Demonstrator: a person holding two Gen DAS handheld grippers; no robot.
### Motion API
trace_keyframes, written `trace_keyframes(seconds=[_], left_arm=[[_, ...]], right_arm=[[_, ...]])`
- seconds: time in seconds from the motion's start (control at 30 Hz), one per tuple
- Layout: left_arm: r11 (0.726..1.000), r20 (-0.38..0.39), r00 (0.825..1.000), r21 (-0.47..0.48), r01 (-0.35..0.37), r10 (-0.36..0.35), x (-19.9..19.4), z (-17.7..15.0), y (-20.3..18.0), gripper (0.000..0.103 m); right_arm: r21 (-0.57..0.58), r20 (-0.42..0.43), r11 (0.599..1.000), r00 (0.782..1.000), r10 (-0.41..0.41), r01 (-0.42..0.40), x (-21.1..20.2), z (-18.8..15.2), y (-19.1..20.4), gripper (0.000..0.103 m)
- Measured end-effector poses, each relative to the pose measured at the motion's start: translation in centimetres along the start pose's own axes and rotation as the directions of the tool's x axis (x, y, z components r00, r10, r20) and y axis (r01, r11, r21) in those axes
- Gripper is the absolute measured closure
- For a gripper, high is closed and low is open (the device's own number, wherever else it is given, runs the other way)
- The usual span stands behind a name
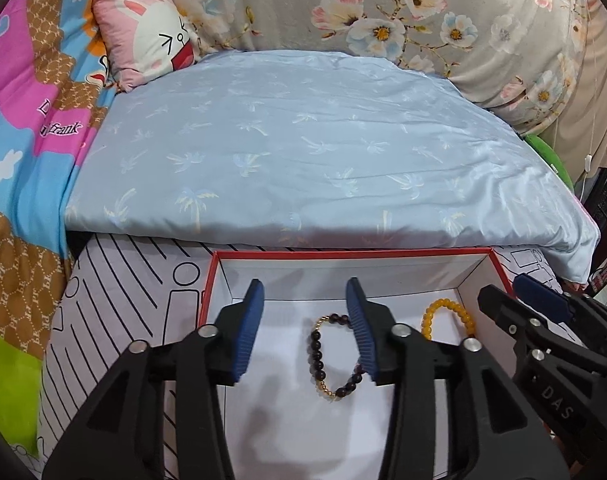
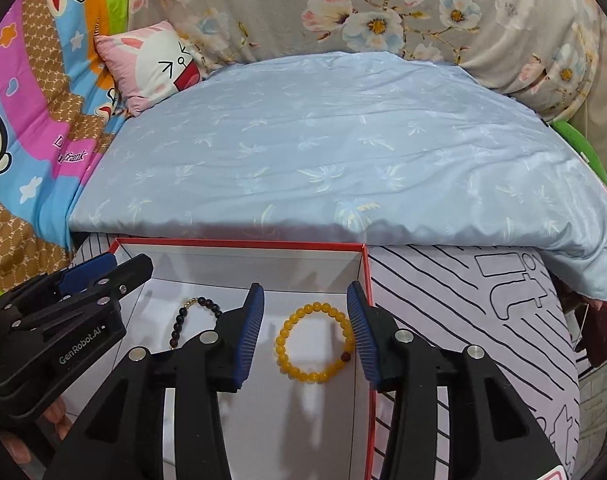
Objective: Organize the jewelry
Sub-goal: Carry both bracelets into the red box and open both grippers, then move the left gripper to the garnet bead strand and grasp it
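Inside the red-rimmed white box, on its floor, we see two bracelets lying side by side and apart: a dark beaded bracelet with a short gold stretch, and a yellow beaded bracelet carrying one reddish bead. The left gripper hangs over the dark one with its blue pads spread and gripping nothing; its right pad covers part of the loop. The right gripper hangs likewise over the yellow one, jaws parted, its right pad overlapping the loop's edge. Whether either pad touches beads we cannot tell. The box rests on a line-printed sheet, with a pale blue quilt behind it and a pink cartoon cushion farther back. Fingertips peek from under the left tool.
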State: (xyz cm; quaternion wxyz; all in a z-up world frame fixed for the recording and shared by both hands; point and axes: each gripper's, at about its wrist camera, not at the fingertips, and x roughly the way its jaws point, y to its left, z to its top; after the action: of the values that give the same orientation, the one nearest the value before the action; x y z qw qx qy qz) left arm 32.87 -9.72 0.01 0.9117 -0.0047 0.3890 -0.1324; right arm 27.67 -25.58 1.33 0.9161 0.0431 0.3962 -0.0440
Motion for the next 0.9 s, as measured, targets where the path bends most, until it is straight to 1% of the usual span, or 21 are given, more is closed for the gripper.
trace_keyframes(seconds=[0.07, 0.33, 0.5, 0.67, 0.73, 0.9], left_arm=[[1.000, 0.006, 1.000, 0.002, -0.003, 0.003, -0.4, 0.0, -0.1, 0.060], [1.000, 0.027, 1.000, 0.001, 0.006, -0.006, -3.0, -0.4, 0.0, 0.060], [1.000, 0.042, 0.999, 0.006, 0.005, -0.005, -5.2, -1.1, -0.1, 0.060], [1.000, 0.050, 0.999, 0.002, 0.006, -0.006, -7.5, -2.5, 0.2, 0.060], [1.000, 0.057, 0.998, 0.003, -0.006, 0.006, -8.5, -3.2, 0.4, 0.060], [1.000, 0.046, 0.999, -0.003, -0.005, 0.005, -10.4, -5.0, 1.1, 0.060]], right_arm=[[0.001, 0.007, 1.000, 1.000, -0.001, 0.001, -0.5, -0.1, -0.1, 0.057], [0.006, 0.028, 1.000, 1.000, 0.001, -0.001, -3.4, -0.9, -0.3, 0.056], [-0.002, 0.034, 1.000, 0.999, -0.006, 0.006, -5.4, -2.2, -0.2, 0.055], [0.003, 0.024, 1.000, 1.000, -0.004, 0.004, -7.3, -3.8, -0.3, 0.055], [0.003, 0.024, 1.000, 1.000, -0.007, 0.006, -8.1, -4.5, -0.3, 0.055], [0.005, 0.009, 1.000, 1.000, 0.001, -0.001, -9.8, -6.6, -0.3, 0.055]])
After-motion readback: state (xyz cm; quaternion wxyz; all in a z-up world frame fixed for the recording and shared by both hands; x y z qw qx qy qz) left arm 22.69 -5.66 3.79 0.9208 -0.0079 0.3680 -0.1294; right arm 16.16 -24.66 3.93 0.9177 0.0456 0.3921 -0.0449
